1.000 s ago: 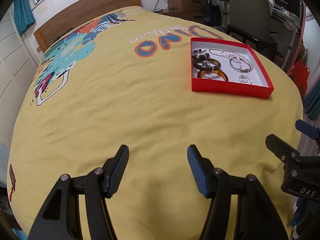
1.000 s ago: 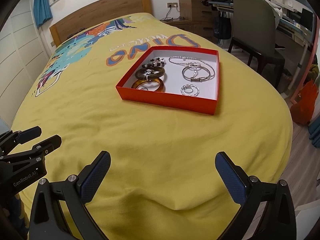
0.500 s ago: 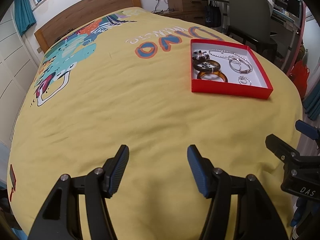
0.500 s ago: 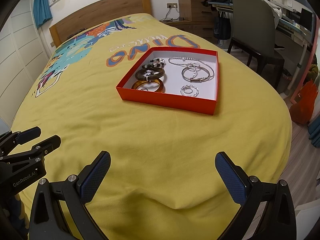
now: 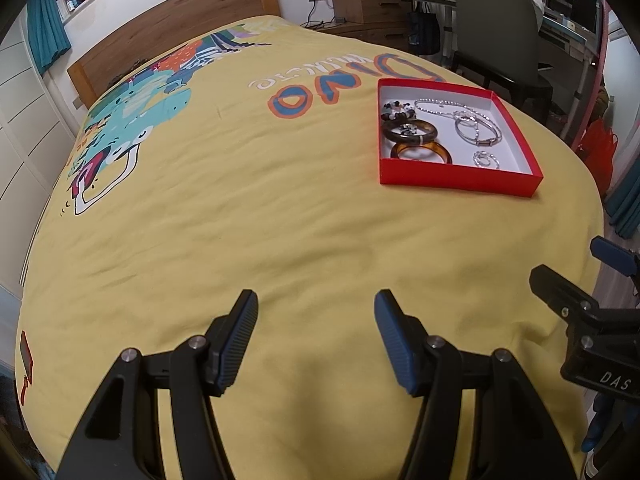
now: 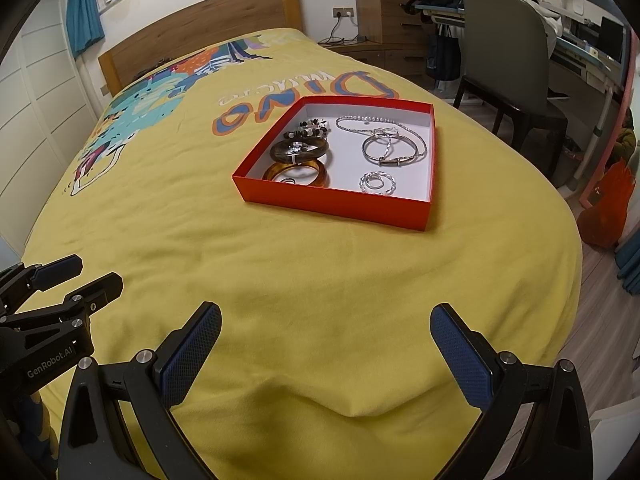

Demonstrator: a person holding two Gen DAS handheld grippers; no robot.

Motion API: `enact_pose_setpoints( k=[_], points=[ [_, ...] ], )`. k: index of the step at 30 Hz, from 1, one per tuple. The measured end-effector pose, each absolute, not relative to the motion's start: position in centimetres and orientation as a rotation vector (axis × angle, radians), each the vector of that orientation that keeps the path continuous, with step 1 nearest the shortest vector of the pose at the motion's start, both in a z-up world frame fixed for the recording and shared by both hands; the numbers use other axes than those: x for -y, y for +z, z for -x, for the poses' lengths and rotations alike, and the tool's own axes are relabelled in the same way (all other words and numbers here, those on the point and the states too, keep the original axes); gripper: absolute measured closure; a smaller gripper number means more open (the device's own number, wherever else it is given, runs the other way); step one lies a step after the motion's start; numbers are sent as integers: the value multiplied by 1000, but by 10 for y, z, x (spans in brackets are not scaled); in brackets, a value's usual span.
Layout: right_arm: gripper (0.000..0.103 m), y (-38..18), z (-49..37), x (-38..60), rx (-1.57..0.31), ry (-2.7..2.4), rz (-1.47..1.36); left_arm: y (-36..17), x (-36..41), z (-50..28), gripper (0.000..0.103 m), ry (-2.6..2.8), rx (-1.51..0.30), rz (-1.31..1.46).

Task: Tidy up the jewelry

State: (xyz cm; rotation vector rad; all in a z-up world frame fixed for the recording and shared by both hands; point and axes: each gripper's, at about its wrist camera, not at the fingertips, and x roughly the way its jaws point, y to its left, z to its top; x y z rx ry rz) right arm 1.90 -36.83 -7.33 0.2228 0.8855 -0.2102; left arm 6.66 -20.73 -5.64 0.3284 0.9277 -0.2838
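Jewelry: amber bangle (image 6: 297, 173), lower left of the red box (image 6: 340, 208), likely stiff, slick; pinch across rim
Grippers: left gripper (image 5: 315, 340), right gripper (image 6: 326, 354) both spread, empty

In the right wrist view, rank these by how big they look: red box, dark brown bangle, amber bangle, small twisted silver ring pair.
1. red box
2. dark brown bangle and amber bangle: look alike, and the box wall hides part of the amber one, so unranked
3. small twisted silver ring pair

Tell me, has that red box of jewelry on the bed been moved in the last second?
No. The red box sits at the same spot beside the Dino lettering on the yellow bedspread; only the camera view shifted slightly.
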Motion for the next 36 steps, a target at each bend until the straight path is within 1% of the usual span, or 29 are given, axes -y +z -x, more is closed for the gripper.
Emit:
enact_pose_setpoints(
  k=[36],
  points=[
    [1,-70,-17,362,-879,-244,-194,-65,209,-64,44,-295,-943,-337]
  ],
)
